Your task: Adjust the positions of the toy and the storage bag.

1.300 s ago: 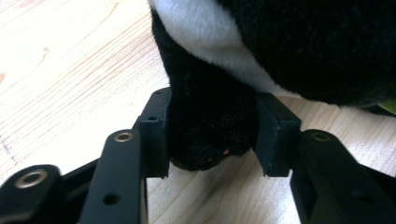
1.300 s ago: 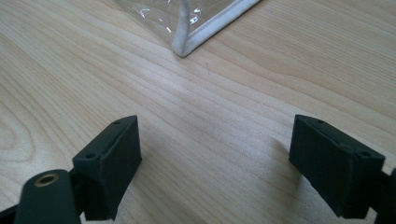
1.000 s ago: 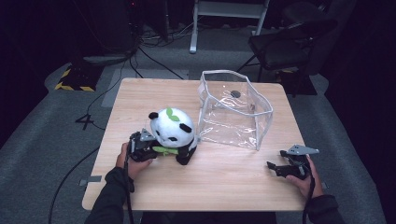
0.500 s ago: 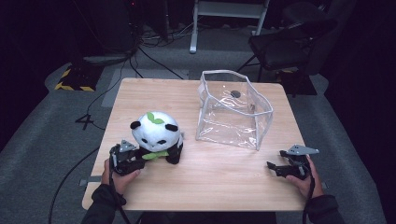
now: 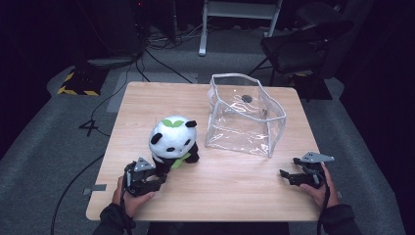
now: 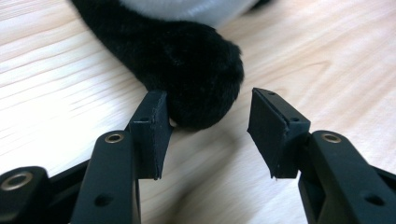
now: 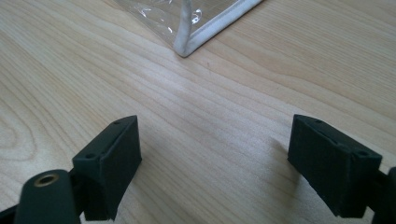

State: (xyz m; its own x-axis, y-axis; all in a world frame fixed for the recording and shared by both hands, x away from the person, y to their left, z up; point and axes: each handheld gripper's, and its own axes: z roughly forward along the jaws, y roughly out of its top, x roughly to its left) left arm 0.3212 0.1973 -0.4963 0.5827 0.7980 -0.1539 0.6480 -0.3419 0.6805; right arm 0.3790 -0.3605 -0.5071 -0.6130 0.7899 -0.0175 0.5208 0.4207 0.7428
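A black-and-white panda plush (image 5: pixel 171 139) with a green leaf on its head sits on the wooden table (image 5: pixel 230 196), left of centre. My left gripper (image 5: pixel 159 179) lies just in front of it, held in a hand. In the left gripper view the panda's black paw (image 6: pixel 196 70) reaches in between the open jaws of the left gripper (image 6: pixel 208 100). One jaw touches the paw and the other stands apart from it. My right gripper (image 5: pixel 287 175) rests open near the front right edge, and the right gripper (image 7: pixel 215 126) has only bare wood between its jaws.
A clear plastic bag with white trim (image 5: pixel 244 117) stands open-topped right of centre, and a corner of the bag (image 7: pixel 187 44) lies just ahead of the right gripper. A dark chair (image 5: pixel 303 44), floor cables and a metal stand are beyond the table.
The panda was drawn left and toward the front edge with the left gripper, then shifted slightly back to the right. The right gripper has stayed put.
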